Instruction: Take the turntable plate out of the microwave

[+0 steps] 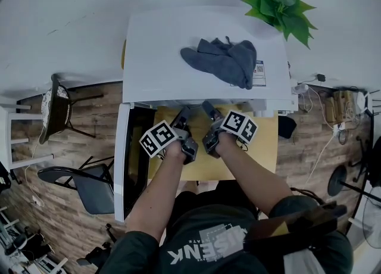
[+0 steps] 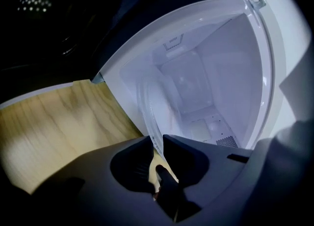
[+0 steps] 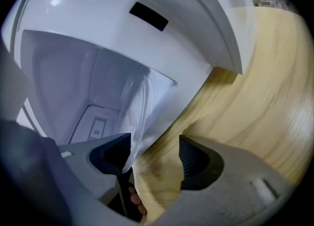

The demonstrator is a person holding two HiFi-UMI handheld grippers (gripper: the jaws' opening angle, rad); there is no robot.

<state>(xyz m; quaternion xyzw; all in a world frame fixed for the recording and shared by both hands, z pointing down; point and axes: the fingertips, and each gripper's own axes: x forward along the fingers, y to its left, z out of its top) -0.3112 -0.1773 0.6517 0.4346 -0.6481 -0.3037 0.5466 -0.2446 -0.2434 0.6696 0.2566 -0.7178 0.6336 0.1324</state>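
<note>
**both grippers at the microwave mouth, plate rim clamped in the left one**

in the head view, beyond the two marker cubes, the white microwave (image 1: pixel 155 46) has a crumpled grey cloth (image 1: pixel 223 58) on its top. a green plant (image 1: pixel 283 5) stands past its far right corner. the microwave door (image 1: pixel 122 159) hangs open just to the left of the left gripper (image 1: pixel 183 125). the right gripper (image 1: pixel 209 125) sits close beside the left one, and both point into the cavity with nothing lying between them and the opening.

under the grippers is a light wooden table (image 1: pixel 265 148). the floor (image 1: pixel 309 153) is dark wood planks. a chair (image 1: pixel 56 109) stands well off to the left of the door, cables (image 1: pixel 333 112) lie well off to the right, and the wall behind is white.

the clear glass turntable plate (image 2: pixel 153 114) stands tilted at the cavity mouth, its near rim toward the tools. the left gripper's jaws are closed on that rim. in the right gripper view the jaws stand apart: the plate's edge lies against one jaw, and the other jaw is well clear of it, with bare table wood showing in the gap.
</note>
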